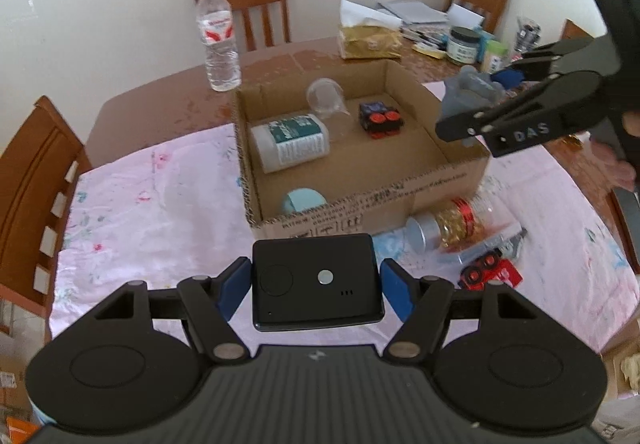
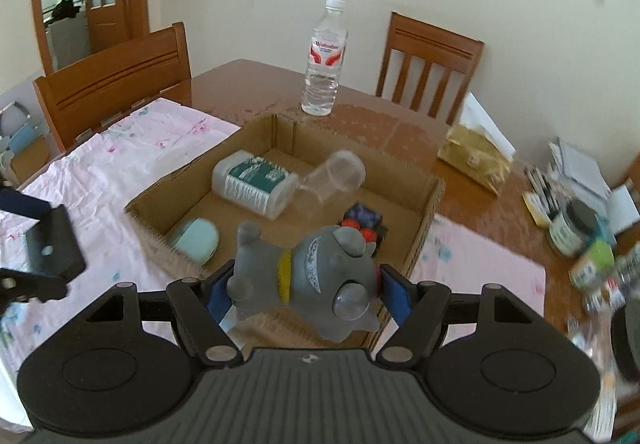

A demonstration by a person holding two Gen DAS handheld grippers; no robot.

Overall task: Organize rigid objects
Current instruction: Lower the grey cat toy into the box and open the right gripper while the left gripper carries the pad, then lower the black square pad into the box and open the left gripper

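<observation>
My left gripper (image 1: 316, 286) is shut on a small black box-shaped device (image 1: 312, 264), held above the pink cloth just in front of the cardboard box (image 1: 360, 203). In that box lie a white bottle with a green label (image 1: 290, 141), a clear cup (image 1: 326, 97), a dark toy car (image 1: 380, 119) and a light blue case (image 1: 304, 201). My right gripper (image 2: 306, 292) is shut on a grey toy animal (image 2: 320, 272) with a yellow collar, in the air over the box's near wall (image 2: 180, 171). From the left wrist view the right gripper (image 1: 484, 99) hangs over the box's right corner.
A water bottle (image 1: 218, 39) stands on the bare wood behind the box. On the cloth right of the box lie a jar of gold and red pieces (image 1: 456, 219) and a red toy car (image 1: 488, 272). Papers, jars and a gold pack (image 1: 370, 37) crowd the back right. Chairs ring the table.
</observation>
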